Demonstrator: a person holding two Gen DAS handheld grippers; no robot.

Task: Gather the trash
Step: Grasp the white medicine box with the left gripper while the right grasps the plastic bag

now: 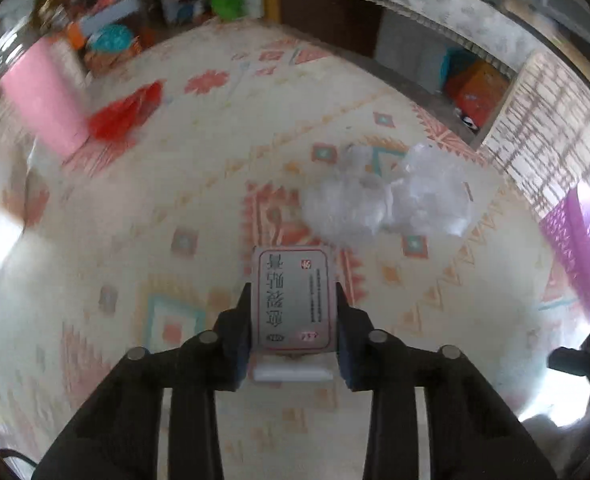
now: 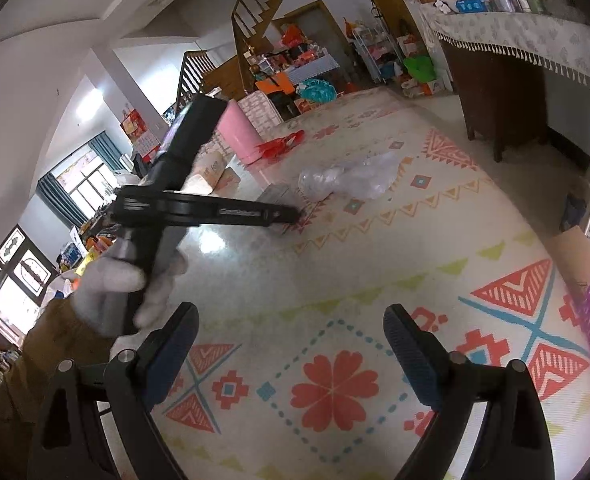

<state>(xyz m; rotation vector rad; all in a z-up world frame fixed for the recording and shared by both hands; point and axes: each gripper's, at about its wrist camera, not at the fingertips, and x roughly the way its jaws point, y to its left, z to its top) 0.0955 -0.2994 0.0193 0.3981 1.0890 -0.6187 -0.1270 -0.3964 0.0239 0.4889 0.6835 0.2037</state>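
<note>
Gripping a small grey carton (image 1: 294,300) on the patterned rug (image 1: 199,168), my left gripper (image 1: 294,312) pinches its sides. Clear plastic wrap (image 1: 391,196) lies at one o'clock. My right gripper (image 2: 291,344) gapes empty above the rug.

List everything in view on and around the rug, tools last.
small printed box: 1, grey-white with red border, on the rug, clamped between the left tool's fingers
clear plastic bag: 1 crumpled heap, transparent, on the rug just beyond the box
red plastic bag: 1, red, on the rug beside the pink bin
pink bin: 1, pink, at the rug's far left edge
purple basket: 1, purple lattice, at the right edge
patterned rug: 1, cream with coral, teal and yellow motifs, covering the floor
covered table: 1, pale fringed cloth, far right, bottles on top
left tool: 1, black, shut on the box
right tool: 1, black, open, empty, above the rug
gloved hand: 1, white glove, brown sleeve, holding the left tool's handle
</note>
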